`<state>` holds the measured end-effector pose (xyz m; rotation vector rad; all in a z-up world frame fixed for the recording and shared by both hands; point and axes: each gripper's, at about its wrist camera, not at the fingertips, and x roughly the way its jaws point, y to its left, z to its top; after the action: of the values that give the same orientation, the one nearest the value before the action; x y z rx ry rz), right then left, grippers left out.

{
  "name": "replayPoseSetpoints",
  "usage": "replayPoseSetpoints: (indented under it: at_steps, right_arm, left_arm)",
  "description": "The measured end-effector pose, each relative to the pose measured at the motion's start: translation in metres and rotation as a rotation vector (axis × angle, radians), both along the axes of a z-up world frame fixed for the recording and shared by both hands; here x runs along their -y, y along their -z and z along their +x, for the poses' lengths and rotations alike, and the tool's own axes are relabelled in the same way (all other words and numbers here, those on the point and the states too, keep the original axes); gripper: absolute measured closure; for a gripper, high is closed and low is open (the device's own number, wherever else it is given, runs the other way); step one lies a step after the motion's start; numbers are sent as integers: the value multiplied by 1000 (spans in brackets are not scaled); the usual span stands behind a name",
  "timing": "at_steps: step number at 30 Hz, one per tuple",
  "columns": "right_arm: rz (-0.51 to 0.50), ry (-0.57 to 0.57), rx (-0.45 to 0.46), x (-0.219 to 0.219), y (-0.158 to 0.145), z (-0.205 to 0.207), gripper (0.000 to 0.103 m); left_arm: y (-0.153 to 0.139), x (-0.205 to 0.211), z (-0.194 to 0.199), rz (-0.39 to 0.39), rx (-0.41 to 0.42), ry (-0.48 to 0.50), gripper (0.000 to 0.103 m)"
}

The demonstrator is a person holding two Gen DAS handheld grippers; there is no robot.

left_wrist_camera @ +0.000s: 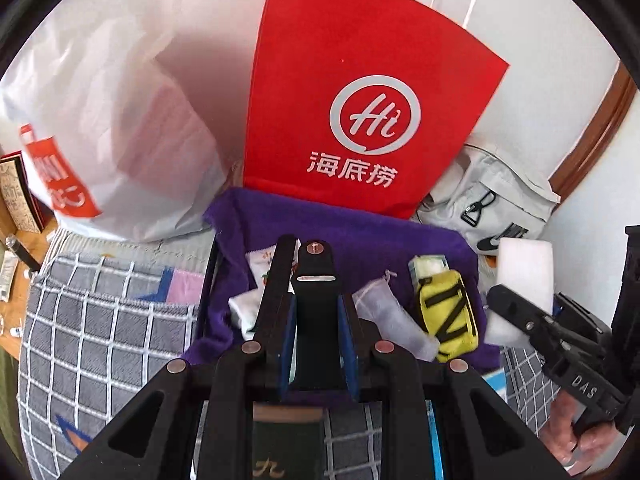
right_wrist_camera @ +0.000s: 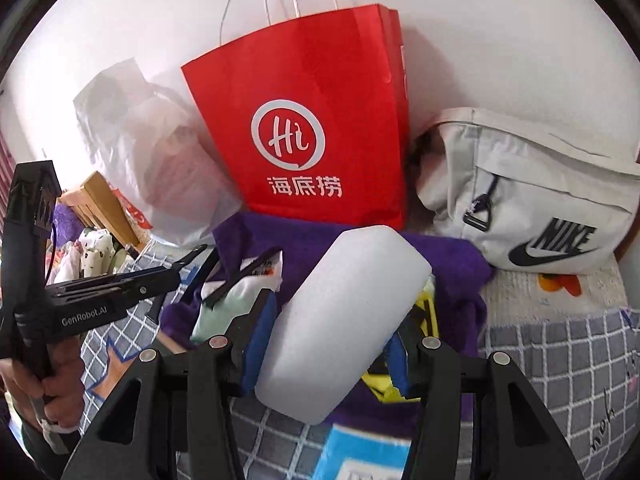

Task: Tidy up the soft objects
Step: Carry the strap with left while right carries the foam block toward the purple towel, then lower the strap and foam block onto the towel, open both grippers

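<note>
Purple towel [left_wrist_camera: 360, 236] lies spread on a checked bedspread [left_wrist_camera: 100, 320], in front of a red paper bag [left_wrist_camera: 352, 80] that leans on the wall. On the towel: yellow pouch [left_wrist_camera: 448, 312], clear rolled bag [left_wrist_camera: 384, 312], white socks [left_wrist_camera: 248, 312]. Left gripper [left_wrist_camera: 316, 320] hangs over the towel, jaws drawn together on a black strap-like piece [left_wrist_camera: 316, 280]; what that piece is cannot be told. Right gripper [right_wrist_camera: 324, 328] is clamped on a white foam block [right_wrist_camera: 344, 320], held tilted above the towel. Grey backpack [right_wrist_camera: 532, 192] sits right of the red bag, white plastic bag [left_wrist_camera: 112, 120] left of it.
</note>
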<state>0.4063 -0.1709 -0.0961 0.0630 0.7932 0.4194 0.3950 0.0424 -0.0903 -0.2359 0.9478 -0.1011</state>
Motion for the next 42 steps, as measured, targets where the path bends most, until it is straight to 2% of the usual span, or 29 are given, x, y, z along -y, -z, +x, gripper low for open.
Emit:
replayPoseSetpoints:
  at_steps: [10, 17, 22, 25, 29, 33, 40, 41, 42]
  right_arm:
    - [-64, -55, -130, -16, 51, 34, 52]
    - [-3, -133, -217, -16, 72, 43, 52]
    - [-26, -162, -296, -24, 90, 48, 46]
    - [-61, -183, -285, -30, 89, 43, 36]
    - [-138, -157, -233, -32, 83, 38, 33]
    - [-173, -114, -200, -23, 76, 38, 31]
    - [-112, -57, -162, 0, 58, 40, 30]
    - [-100, -48, -152, 3, 55, 40, 30]
    - [-92, -43, -147, 7, 53, 40, 30]
  left_arm:
    - [32, 5, 30, -4, -29, 2, 83]
    - [57, 10, 43, -4, -90, 32, 83]
    - [59, 9, 45, -14, -87, 38, 83]
    - [64, 7, 47, -31, -100, 38, 83]
    - [68, 6, 48, -40, -111, 35, 83]
    - [73, 12, 51, -44, -122, 54, 82]
    - [79, 23, 54, -49, -144, 69, 82]
    - [78, 22, 54, -55, -148, 72, 80]
    - [78, 22, 54, -63, -155, 77, 72]
